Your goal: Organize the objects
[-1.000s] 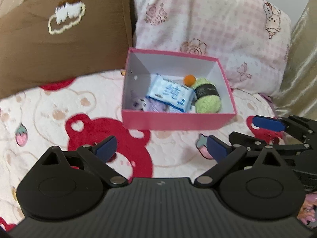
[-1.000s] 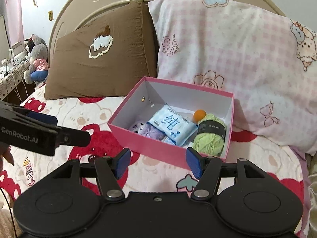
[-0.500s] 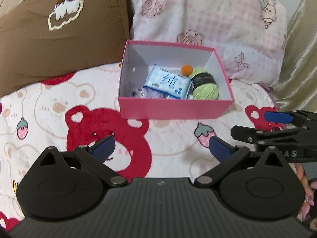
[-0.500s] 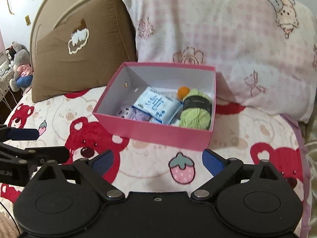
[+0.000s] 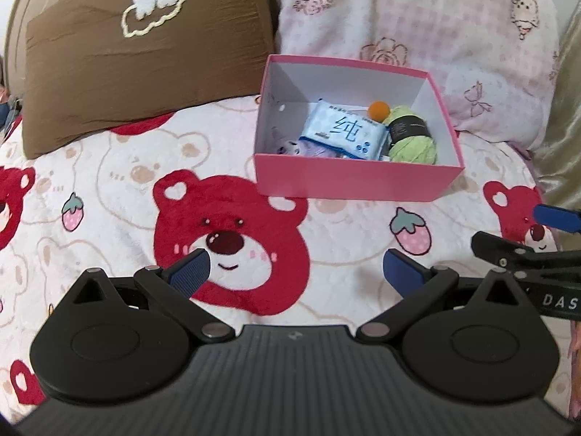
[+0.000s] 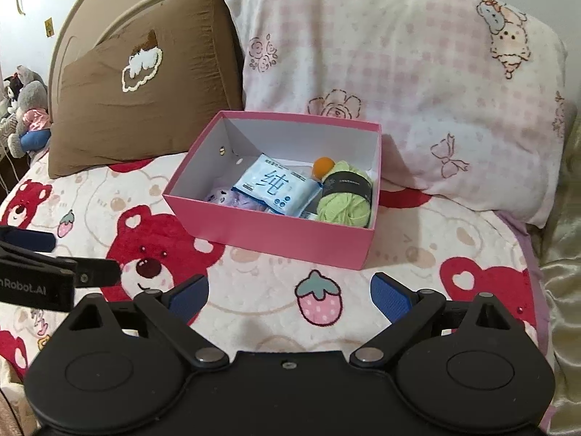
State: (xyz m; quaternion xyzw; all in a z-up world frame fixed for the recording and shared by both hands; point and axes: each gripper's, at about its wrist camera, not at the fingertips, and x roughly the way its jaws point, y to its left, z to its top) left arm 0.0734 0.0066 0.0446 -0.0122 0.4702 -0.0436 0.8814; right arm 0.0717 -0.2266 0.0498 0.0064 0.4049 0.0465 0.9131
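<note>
A pink box (image 5: 356, 183) (image 6: 268, 234) stands on the bed in front of the pillows. In it lie a blue tissue pack (image 5: 343, 131) (image 6: 277, 189), a green yarn ball (image 5: 412, 138) (image 6: 345, 200), a small orange ball (image 5: 378, 109) (image 6: 323, 166) and a purple item (image 5: 290, 147) (image 6: 225, 196). My left gripper (image 5: 296, 272) is open and empty, over the blanket short of the box. My right gripper (image 6: 288, 296) is open and empty, also short of the box; it shows at the right edge of the left wrist view (image 5: 526, 232).
A bear-print blanket (image 5: 109, 181) (image 6: 417, 261) covers the bed. A brown pillow (image 5: 145, 51) (image 6: 145, 91) and a pink checked pillow (image 5: 417, 25) (image 6: 399, 72) lean on the headboard behind the box. Plush toys (image 6: 25, 109) sit at far left.
Both grippers have pulled back from the box, which now sits farther away. The right gripper's jaws have opened wider. Nothing in the box has moved.
</note>
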